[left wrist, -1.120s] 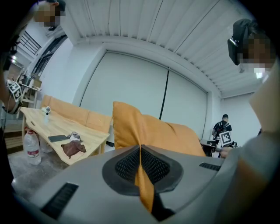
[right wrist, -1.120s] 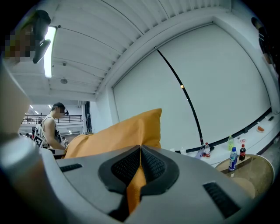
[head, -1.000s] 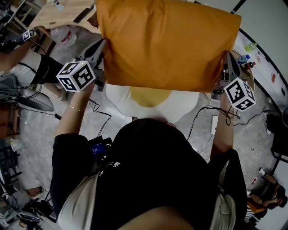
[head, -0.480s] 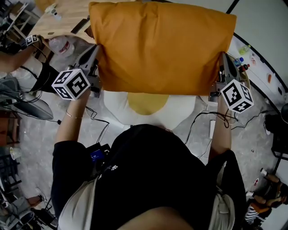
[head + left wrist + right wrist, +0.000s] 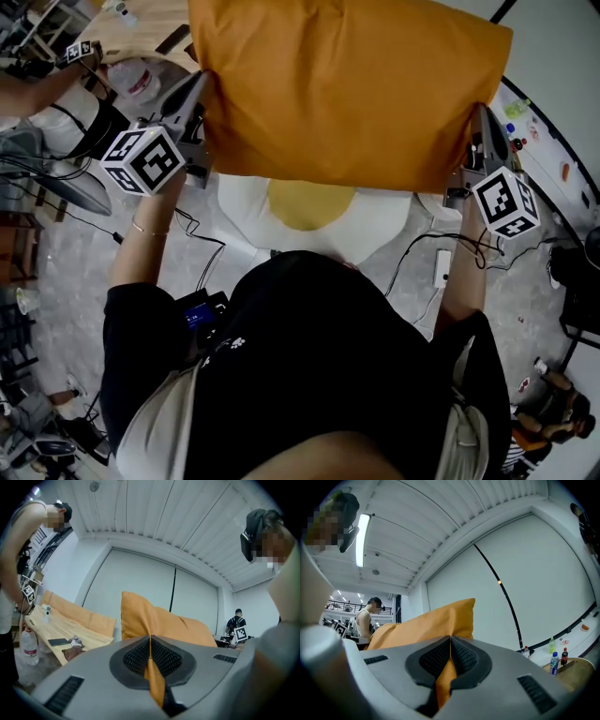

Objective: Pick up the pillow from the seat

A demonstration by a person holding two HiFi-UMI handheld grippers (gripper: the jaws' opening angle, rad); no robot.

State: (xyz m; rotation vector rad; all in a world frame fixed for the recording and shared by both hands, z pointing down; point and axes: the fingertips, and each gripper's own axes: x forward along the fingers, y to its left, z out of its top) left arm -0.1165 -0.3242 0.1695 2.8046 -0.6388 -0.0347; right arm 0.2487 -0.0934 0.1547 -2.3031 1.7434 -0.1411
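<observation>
An orange pillow [image 5: 347, 89] hangs spread out in front of me, held up by both ends above a white round seat [image 5: 375, 220] with a yellow middle. My left gripper [image 5: 199, 94] is shut on the pillow's left edge, and orange fabric [image 5: 152, 677] is pinched between its jaws in the left gripper view. My right gripper [image 5: 478, 122] is shut on the pillow's right edge; the cloth [image 5: 445, 677] runs between its jaws in the right gripper view. The pillow [image 5: 426, 625] rises past both grippers.
A wooden table [image 5: 141, 23] with a water bottle [image 5: 136, 80] beside it stands at the upper left, where another person's arm [image 5: 42, 84] reaches in. Cables [image 5: 441, 244] trail over the floor. Bottles [image 5: 516, 108] stand on a round table at the right.
Both grippers have lifted the pillow a little higher above the seat. More of the seat's white and yellow top shows beneath it.
</observation>
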